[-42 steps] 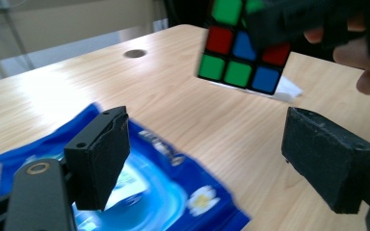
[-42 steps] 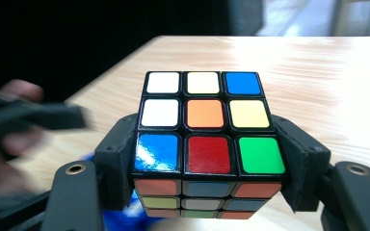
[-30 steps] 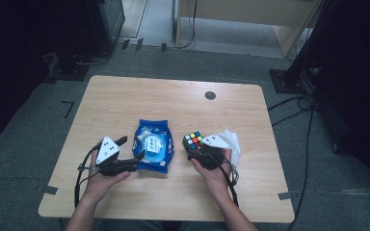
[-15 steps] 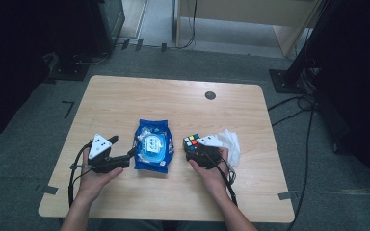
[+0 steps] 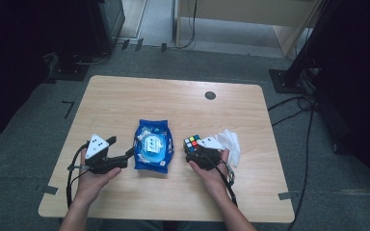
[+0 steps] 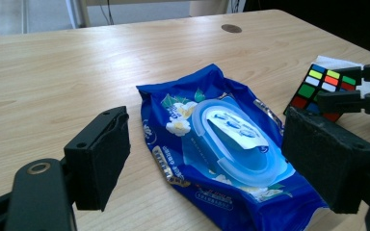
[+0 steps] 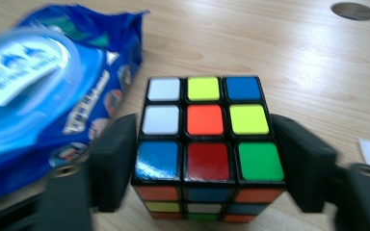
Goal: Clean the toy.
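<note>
Right claw (image 7: 207,166): its jaws have just been opening. The Rubik's cube (image 7: 204,120) sits between them on the surface (image 5: 173,101), right of centre and near my edge. Both pads stand flush against the cube's sides. I cannot tell whether they press on it or merely flank it. The cube rests flat on its own base and is not lifted. My read is that this is a release, with the cube set down here, or else a slackened grip before re-seating.

In the high view, the cube (image 5: 191,142) and the right claw (image 5: 197,150) are where they were a second ago. So is the blue wet-wipes pack (image 5: 151,147), just left of the cube and apart from it.

Left claw (image 6: 214,163): jaws wide apart, holding nothing. From above, the left claw (image 5: 127,156) lies low, with its tips at the pack's left edge. Contact is unclear. It is angled a little differently from a second back, but in about the same place.

Containers: the pack (image 6: 173,125) lies flat, label up. Its pale blue flip lid (image 6: 236,144) is shut with the white tab down, so the contents are hidden. A crumpled white wipe (image 5: 229,144) lies loose on the surface just right of the cube.

If the cube is down for good, I expect the pack to be next.
</note>
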